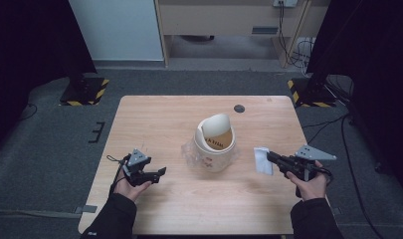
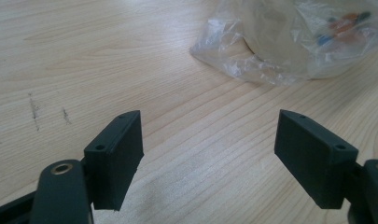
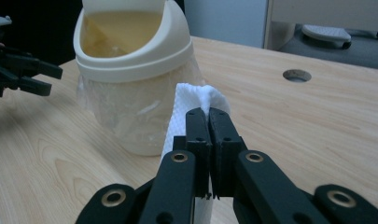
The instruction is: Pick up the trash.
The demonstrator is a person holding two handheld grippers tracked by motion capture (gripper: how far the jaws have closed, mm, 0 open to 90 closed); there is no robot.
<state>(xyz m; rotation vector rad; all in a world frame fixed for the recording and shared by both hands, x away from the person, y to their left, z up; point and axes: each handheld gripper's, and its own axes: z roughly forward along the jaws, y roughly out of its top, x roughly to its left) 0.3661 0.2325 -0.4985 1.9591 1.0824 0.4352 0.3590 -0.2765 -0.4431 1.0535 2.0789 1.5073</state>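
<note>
Right gripper (image 1: 269,157) clamps tissue (image 1: 262,160) beside bin (image 1: 215,142).
Lower left of the high view: left gripper (image 1: 159,173) low over table (image 1: 154,119), jaws wide apart, nothing between. Centre: bin in plastic bag, lid tipped open. Right of centre: tissue hangs from closed jaws, off the table.

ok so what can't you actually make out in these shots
- Inside of the cream plastic swing-lid bin: high view and right gripper view, lid flap and rim hide the bottom.
- Print on the clear plastic bag around the bin: left gripper view, crinkles and blur, cut by the top edge.
- Lower end of the white paper tissue pinched in the right gripper: right gripper view, jaws cover it.
</note>
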